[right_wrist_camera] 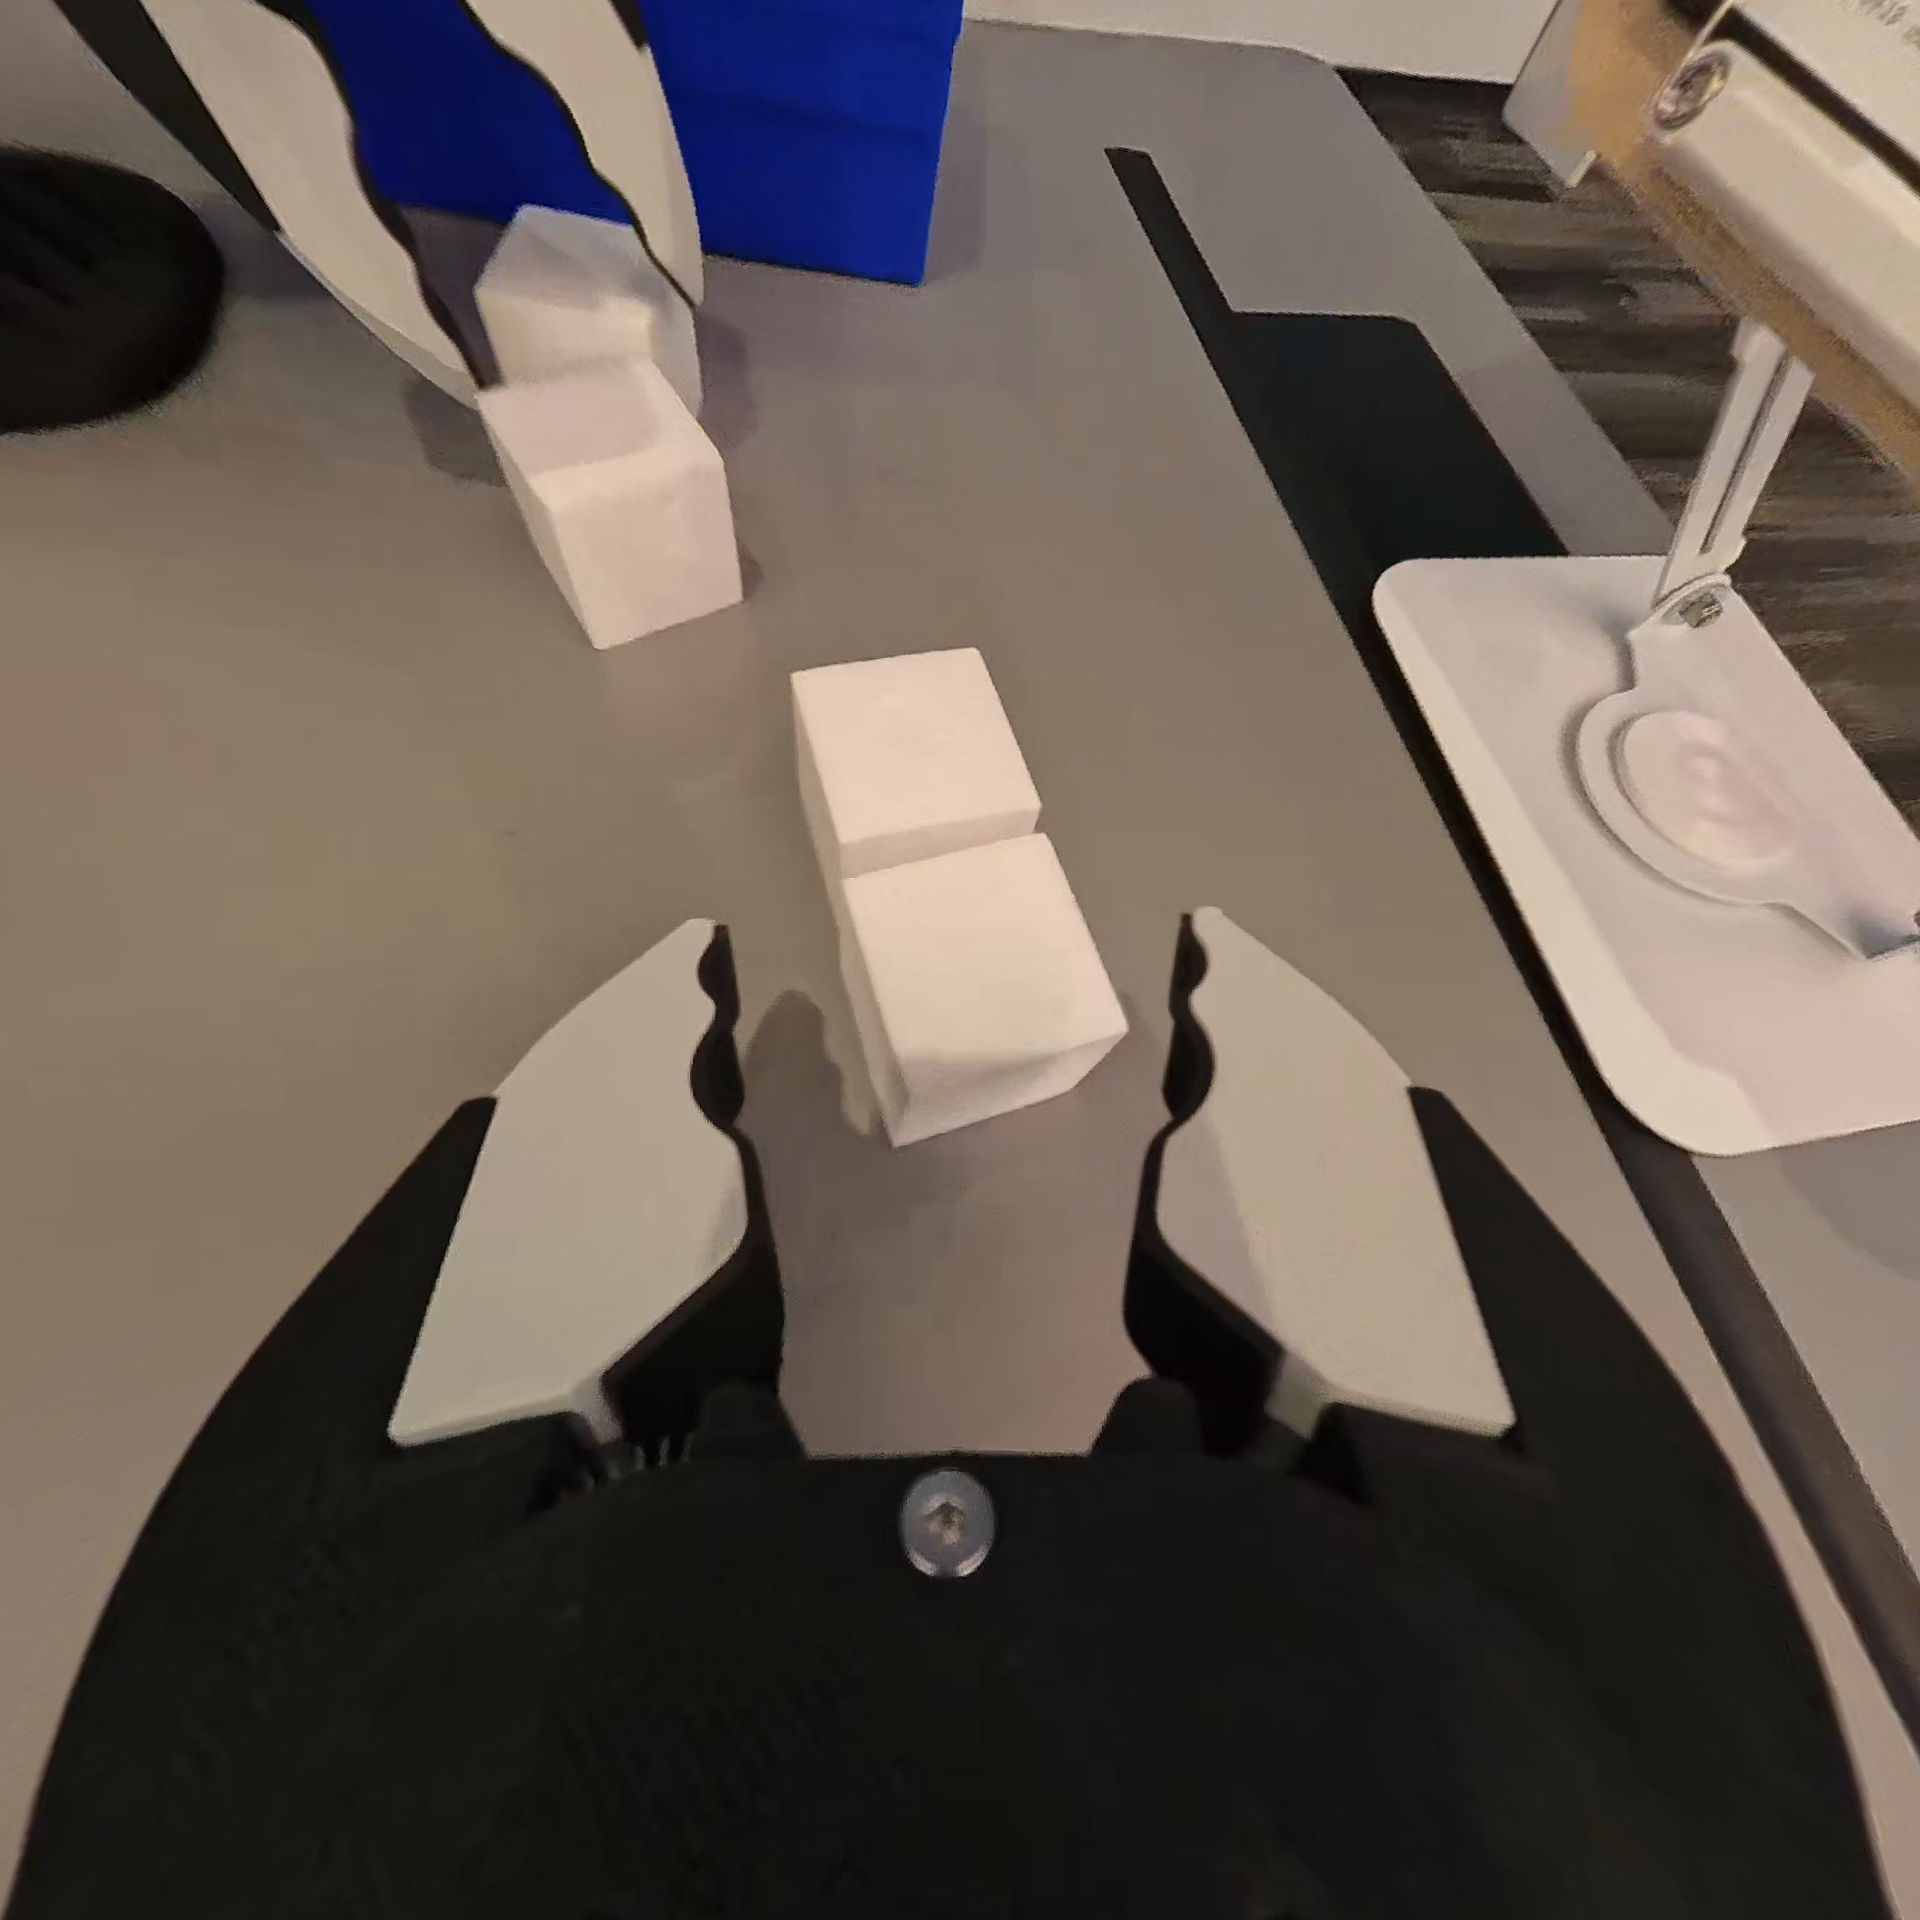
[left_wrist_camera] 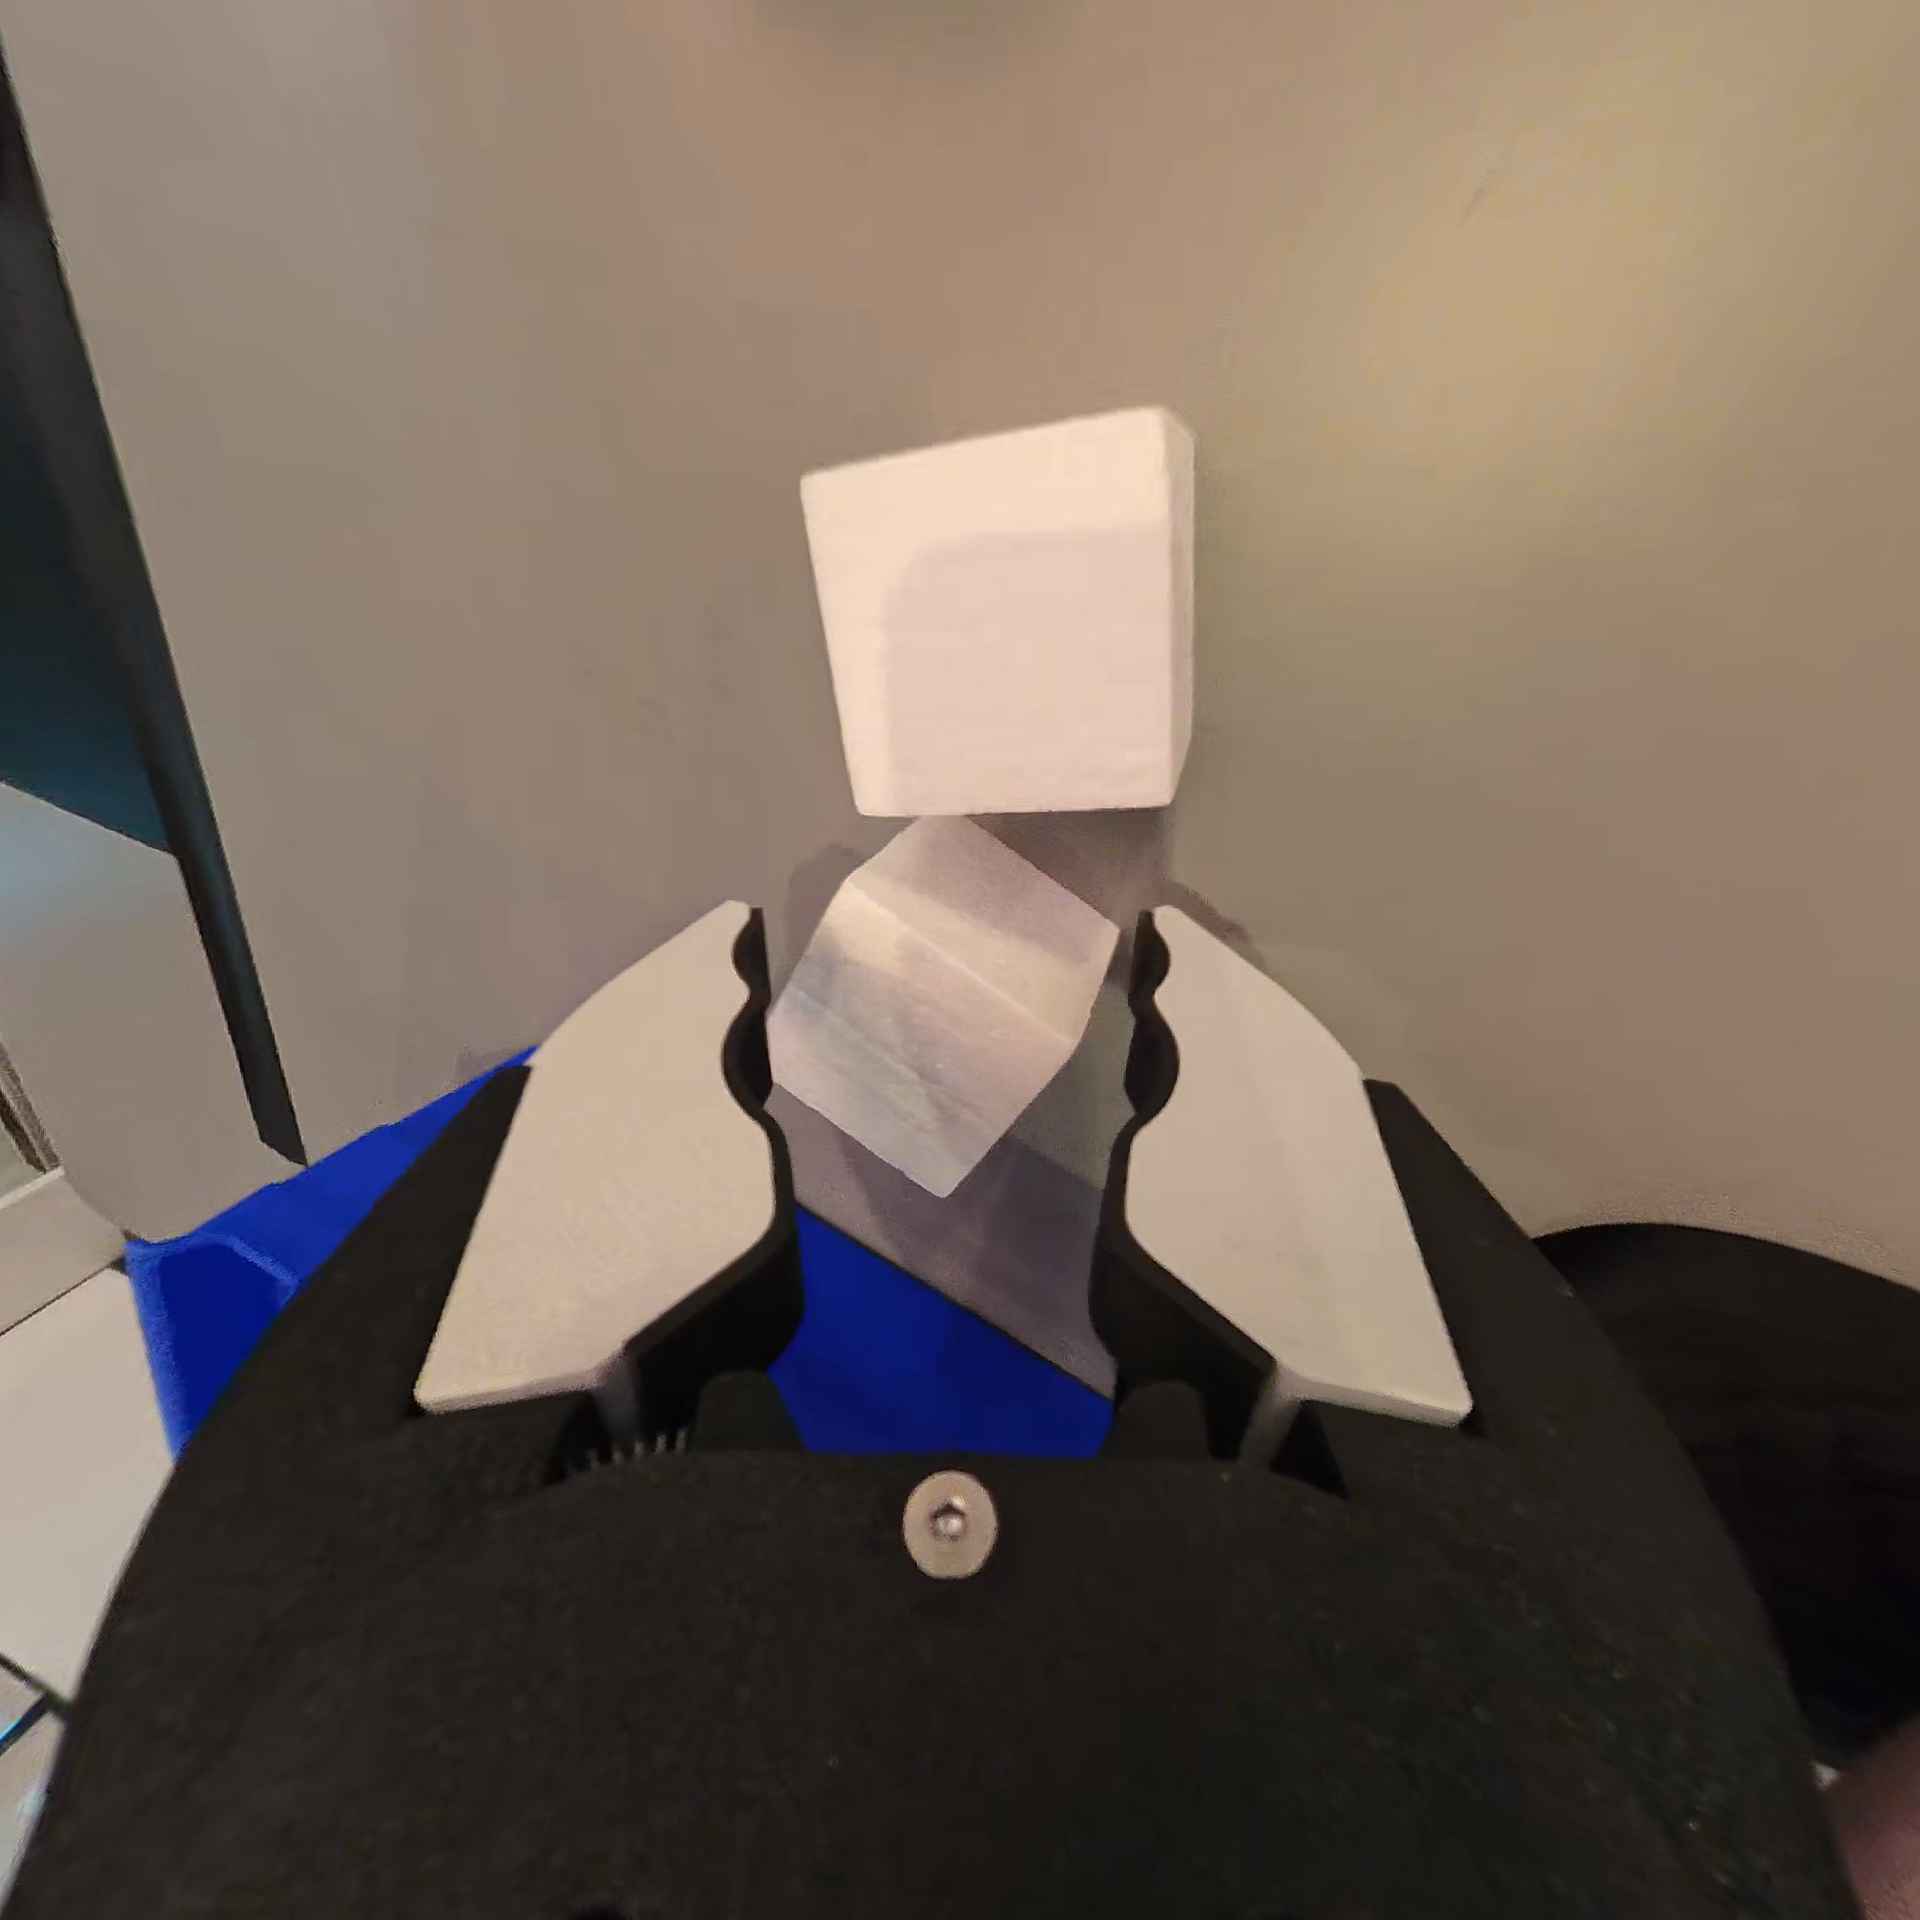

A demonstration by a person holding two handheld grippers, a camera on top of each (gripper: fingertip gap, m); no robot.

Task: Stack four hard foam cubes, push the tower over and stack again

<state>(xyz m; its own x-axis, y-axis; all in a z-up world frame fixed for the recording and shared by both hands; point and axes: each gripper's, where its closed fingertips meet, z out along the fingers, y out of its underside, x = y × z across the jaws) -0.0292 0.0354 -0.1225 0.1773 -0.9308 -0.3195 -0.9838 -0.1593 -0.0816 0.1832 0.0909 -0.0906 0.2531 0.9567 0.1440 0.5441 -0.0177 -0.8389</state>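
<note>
Four white foam cubes lie on the grey table.

Right gripper: jaws apart, holding nothing. It hovers over the near pair of cubes. The near cube lies between the fingertips without touching either. The second cube sits just behind it, touching it.

Left gripper: jaws apart. In the right wrist view it reaches down near the table's far edge, in front of a blue box. A motion-blurred cube sits tilted between its fingers; whether it touches them cannot be told. The fourth cube lies just beyond, flat on the table.

A white stand base rests at the table's right edge. A black object lies at the far left.
</note>
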